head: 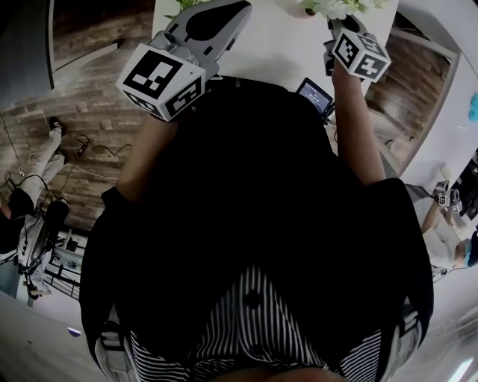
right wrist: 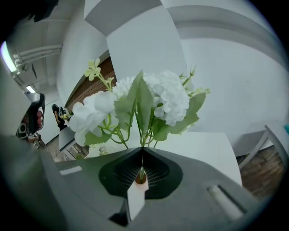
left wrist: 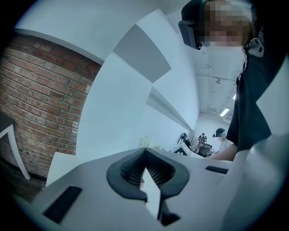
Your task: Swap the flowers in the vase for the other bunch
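Observation:
A bunch of white flowers with green leaves (right wrist: 144, 103) stands up in front of my right gripper (right wrist: 142, 151), which is shut on its thin green stems. In the head view the same bunch (head: 336, 7) shows at the top edge, above the right gripper (head: 349, 31) and its marker cube. My left gripper (head: 224, 19) is held over the near edge of the white table (head: 276, 45); its jaws (left wrist: 145, 151) are shut with nothing between them. A few green leaves (head: 187, 4) peek in beside it. No vase is in view.
A small device with a dark screen (head: 315, 93) sits at the table's near edge. A brick wall (left wrist: 40, 99) is on the left, and wooden flooring with cables (head: 82, 149) lies beside the table. People stand in the background (left wrist: 219, 135).

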A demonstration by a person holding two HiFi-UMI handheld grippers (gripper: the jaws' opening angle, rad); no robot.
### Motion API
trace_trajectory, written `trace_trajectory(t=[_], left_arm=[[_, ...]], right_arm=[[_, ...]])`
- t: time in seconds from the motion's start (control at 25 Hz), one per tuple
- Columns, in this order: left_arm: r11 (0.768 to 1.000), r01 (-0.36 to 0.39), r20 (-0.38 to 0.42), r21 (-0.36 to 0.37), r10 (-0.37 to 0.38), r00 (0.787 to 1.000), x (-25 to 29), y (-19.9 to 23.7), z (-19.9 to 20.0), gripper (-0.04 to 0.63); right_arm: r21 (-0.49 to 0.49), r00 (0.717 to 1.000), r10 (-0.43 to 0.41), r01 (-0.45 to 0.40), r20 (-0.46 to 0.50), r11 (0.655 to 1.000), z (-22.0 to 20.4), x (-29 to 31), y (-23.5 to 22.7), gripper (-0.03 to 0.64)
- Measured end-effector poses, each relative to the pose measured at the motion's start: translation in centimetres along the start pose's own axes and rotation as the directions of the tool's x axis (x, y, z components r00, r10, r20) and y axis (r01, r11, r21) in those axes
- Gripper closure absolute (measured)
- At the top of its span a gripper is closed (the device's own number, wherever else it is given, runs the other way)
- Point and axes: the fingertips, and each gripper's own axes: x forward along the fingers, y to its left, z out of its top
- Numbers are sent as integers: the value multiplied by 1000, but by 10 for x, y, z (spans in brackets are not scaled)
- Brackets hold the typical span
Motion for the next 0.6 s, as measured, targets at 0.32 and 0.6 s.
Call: trace_trajectory(t=[0.32, 0.6], left_arm=[[1000, -16, 24, 13, 15, 1000, -15, -1, 5, 591], [999, -36, 42, 33, 34, 999, -20, -12, 7, 591]], right_arm=[[-43, 1000, 7, -5, 30, 999, 12, -7, 12, 612], [-70, 999, 26, -23, 45, 997, 15, -16, 14, 612]])
